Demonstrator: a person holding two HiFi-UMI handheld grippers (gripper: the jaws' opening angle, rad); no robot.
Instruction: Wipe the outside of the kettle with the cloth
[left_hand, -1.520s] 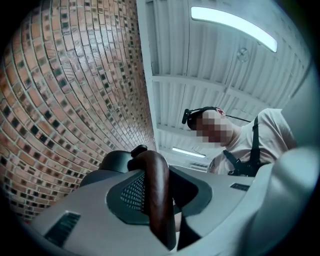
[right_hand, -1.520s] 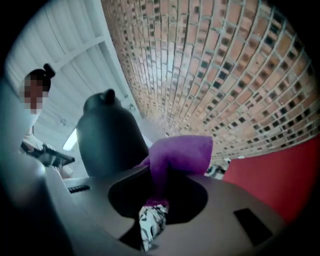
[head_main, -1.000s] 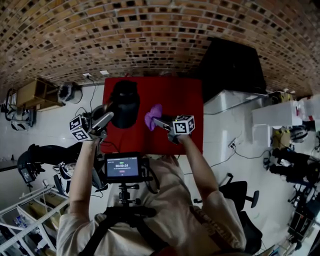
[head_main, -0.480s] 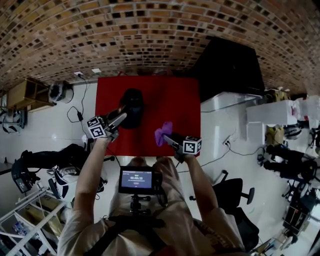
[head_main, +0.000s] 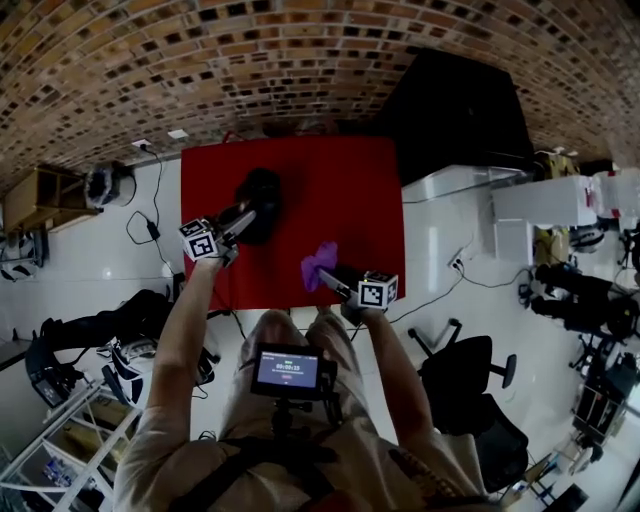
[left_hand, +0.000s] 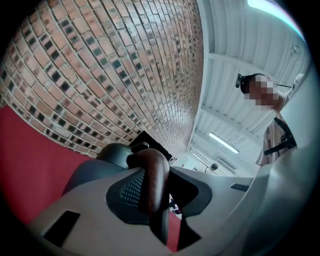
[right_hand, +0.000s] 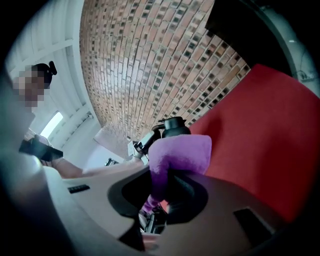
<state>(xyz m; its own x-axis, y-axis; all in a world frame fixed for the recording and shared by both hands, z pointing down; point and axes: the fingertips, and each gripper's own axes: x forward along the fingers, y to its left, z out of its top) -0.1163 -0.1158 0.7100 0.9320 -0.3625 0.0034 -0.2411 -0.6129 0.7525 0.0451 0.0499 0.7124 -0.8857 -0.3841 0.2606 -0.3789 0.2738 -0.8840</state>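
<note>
The left claw (head_main: 238, 222) is closed on the kettle's brown handle (left_hand: 151, 175), jaws part-way in around it. It holds the black kettle (head_main: 262, 198) over the left half of the red counter (head_main: 360, 190); whether the base rests there I cannot tell. Further right and nearer the person, the right claw (head_main: 330, 278) pinches the purple cloth (head_main: 320, 262), which bunches past its jaws. Cloth and kettle are apart. From the right claw the kettle lies ahead and leftward, so the wipe probably means reaching that way.

Black kettle (head_main: 262, 200); purple cloth (head_main: 320, 264); red table (head_main: 350, 190); brick-patterned wall (head_main: 300, 60).
</note>
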